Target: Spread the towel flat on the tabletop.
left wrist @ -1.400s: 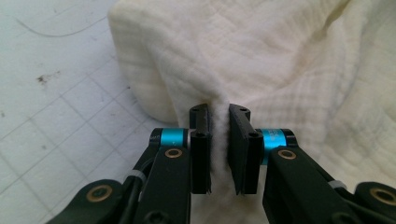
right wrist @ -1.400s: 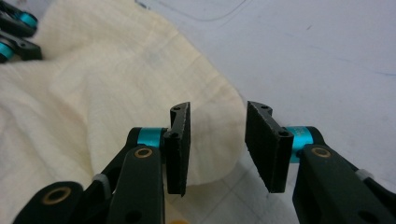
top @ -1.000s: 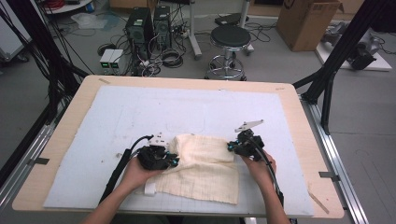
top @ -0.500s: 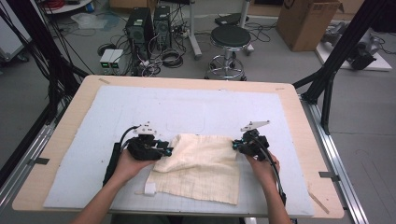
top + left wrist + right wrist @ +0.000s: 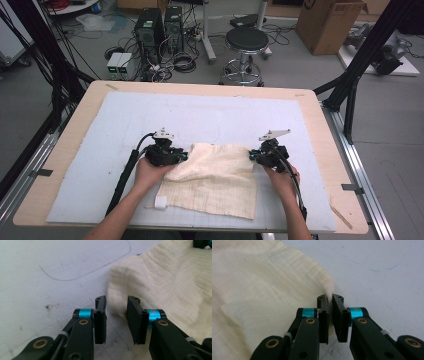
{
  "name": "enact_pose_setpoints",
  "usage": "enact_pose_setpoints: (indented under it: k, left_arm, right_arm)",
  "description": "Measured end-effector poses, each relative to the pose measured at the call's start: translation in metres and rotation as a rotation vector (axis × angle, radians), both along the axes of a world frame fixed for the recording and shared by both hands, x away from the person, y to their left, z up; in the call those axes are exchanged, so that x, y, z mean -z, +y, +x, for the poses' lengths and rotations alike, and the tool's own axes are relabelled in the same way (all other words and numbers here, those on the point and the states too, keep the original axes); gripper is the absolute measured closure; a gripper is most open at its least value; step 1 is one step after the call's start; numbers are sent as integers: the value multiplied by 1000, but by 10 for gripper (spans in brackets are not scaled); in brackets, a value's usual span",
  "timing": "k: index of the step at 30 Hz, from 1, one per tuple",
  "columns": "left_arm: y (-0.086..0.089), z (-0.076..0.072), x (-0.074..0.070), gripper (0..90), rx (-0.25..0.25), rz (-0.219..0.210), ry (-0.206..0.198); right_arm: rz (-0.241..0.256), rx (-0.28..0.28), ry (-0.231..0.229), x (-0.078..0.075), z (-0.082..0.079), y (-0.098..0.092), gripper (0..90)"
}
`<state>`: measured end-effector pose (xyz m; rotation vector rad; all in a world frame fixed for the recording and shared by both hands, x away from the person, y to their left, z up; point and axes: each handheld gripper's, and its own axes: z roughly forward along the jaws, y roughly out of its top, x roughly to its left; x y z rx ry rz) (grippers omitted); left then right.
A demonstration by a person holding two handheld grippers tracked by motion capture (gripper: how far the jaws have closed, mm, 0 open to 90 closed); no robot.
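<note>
Folding step: cream cloth (image 5: 215, 177) lies near the worktop's (image 5: 320, 125) front edge; right tongs (image 5: 329, 298) clamped on its corner, left tongs (image 5: 115, 302) apart beside its other corner, which probably needs gripping next

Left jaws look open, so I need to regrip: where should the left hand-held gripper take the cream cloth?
Probably the rounded far-left corner of the cream cloth, which sits just ahead of the open left hand-held gripper. Come in low from the cloth's left side; the edge bulges up off the mat.

A lab: computer towers (image 5: 159, 25), tangled cables (image 5: 175, 60), a stool (image 5: 246, 42) beyond the table (image 5: 320, 130).
</note>
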<state>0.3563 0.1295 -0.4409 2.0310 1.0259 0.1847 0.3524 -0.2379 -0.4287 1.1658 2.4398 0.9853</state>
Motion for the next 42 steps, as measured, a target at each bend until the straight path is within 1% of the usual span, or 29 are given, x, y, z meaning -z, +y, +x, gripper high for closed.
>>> enact_pose_setpoints:
  k: [1,3,4,5,6,7,9,11,12,14,16,21,23,24,25,27,28,29,30,31,32,33,34,35,36,37,38,40,42]
  left_arm:
    - [-2,0,1,698,-7,8,-4]
    - [-3,-1,1,762,-16,36,-27]
    - [-3,-1,1,802,-16,43,-33]
    - [-2,-1,1,858,-17,40,-32]
    - [-1,-1,0,872,-12,45,-30]
    - [0,-1,-1,886,-11,56,-41]
    - [4,-1,-4,891,-33,59,-63]
    - [10,0,-8,893,-59,50,-85]
    - [14,1,-12,893,-76,45,-102]
    - [20,3,-16,894,-107,37,-118]
    - [28,7,-22,894,-120,60,-133]
    - [41,25,-36,895,-171,56,-156]
    - [45,33,-42,895,-195,57,-165]
    - [47,38,-45,896,-207,48,-173]
    - [50,45,-47,896,-215,48,-170]
    - [51,60,-51,896,-256,47,-186]
    - [51,70,-53,898,-279,53,-192]
    - [50,77,-54,896,-293,73,-210]
    - [50,83,-55,837,-314,77,-218]
    - [50,86,-54,711,-327,67,-206]
    - [51,86,-53,691,-318,38,-194]
    - [52,86,-52,690,-298,41,-188]
    - [52,83,-49,688,-267,48,-181]
    - [52,81,-48,682,-252,46,-185]
    - [53,78,-46,678,-249,40,-185]
    - [54,75,-45,677,-244,26,-183]
    - [54,72,-44,671,-234,14,-185]
    - [55,63,-43,655,-208,5,-185]
    - [55,53,-44,638,-179,-4,-195]
  right_arm:
    - [-1,-6,0,0,0,0,841]
    - [-2,-4,3,1,1,2,841]
    - [-4,-11,3,2,1,2,841]
    - [-1,-15,1,3,2,3,841]
    - [3,-14,8,3,2,4,842]
    - [5,-15,11,4,3,4,843]
    - [16,-19,16,5,4,5,844]
    - [29,-25,2,3,6,7,846]
    - [31,-26,-13,0,6,8,846]
    - [36,-31,-39,-5,7,10,847]
    - [38,-23,-51,-10,9,11,848]
    - [34,-33,-79,-25,18,19,849]
    - [32,-32,-94,-32,24,23,850]
    - [30,-38,-104,-34,27,24,851]
    - [32,-35,-109,-36,31,26,851]
    - [8,-14,-138,-41,42,29,852]
    - [3,8,-161,-44,51,29,847]
    - [12,48,-166,-47,60,29,785]
    - [4,94,-201,-50,68,29,686]
    - [11,110,-200,-51,74,28,661]
    - [30,118,-174,-51,77,27,625]
    - [31,114,-175,-50,78,26,625]
    - [33,109,-155,-49,76,26,617]
    - [25,85,-134,-46,75,24,599]
    - [22,80,-123,-44,74,24,591]
    - [18,69,-114,-43,72,23,588]
    - [27,63,-113,-41,69,21,584]
    - [52,60,-108,-40,61,19,574]
    - [51,37,-86,-42,53,18,536]
